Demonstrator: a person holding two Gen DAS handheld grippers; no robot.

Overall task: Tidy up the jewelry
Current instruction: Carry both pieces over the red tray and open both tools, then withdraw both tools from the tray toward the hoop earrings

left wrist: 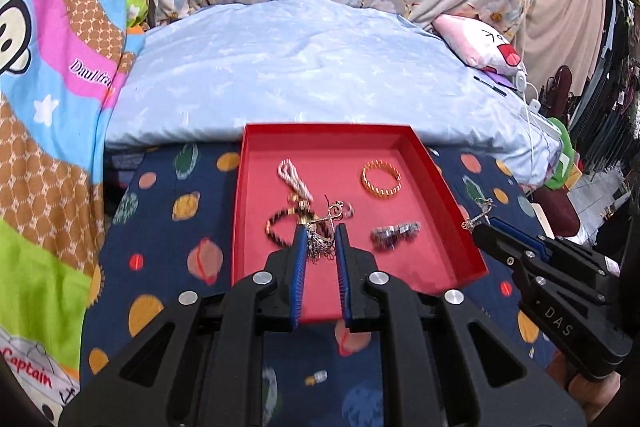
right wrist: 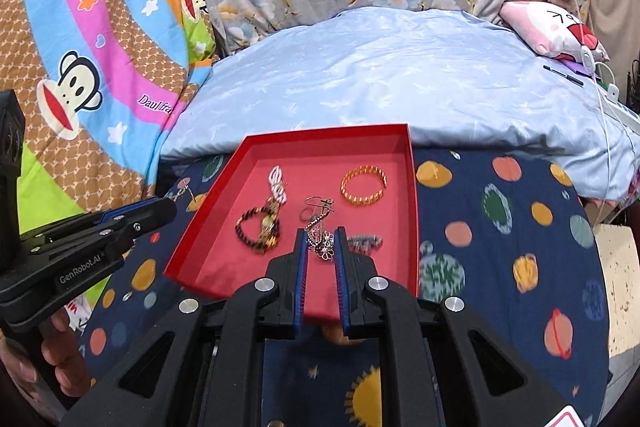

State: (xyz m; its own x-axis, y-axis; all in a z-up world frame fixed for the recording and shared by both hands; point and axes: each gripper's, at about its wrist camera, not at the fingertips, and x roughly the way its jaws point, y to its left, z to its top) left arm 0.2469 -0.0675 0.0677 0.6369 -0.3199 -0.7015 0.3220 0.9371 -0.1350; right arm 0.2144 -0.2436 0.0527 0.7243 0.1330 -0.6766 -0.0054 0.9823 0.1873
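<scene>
Your left gripper (left wrist: 320, 241) pinches an earring (left wrist: 325, 245) beside the red tray (left wrist: 448, 195). Your right gripper (right wrist: 321, 243) pinches a second earring (right wrist: 325, 250).

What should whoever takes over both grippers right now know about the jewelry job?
Left gripper: closed on a dangle earring, hovering over the near part of the red tray.
Right gripper: closed on a second dangle earring, by the tray's right rim.
In the tray: gold bangle, white bead strand, dark beaded bracelet and a blurred silver piece.
Done: those four pieces are in the tray.
Left: both earrings probably go on bare tray floor, side by side.
</scene>
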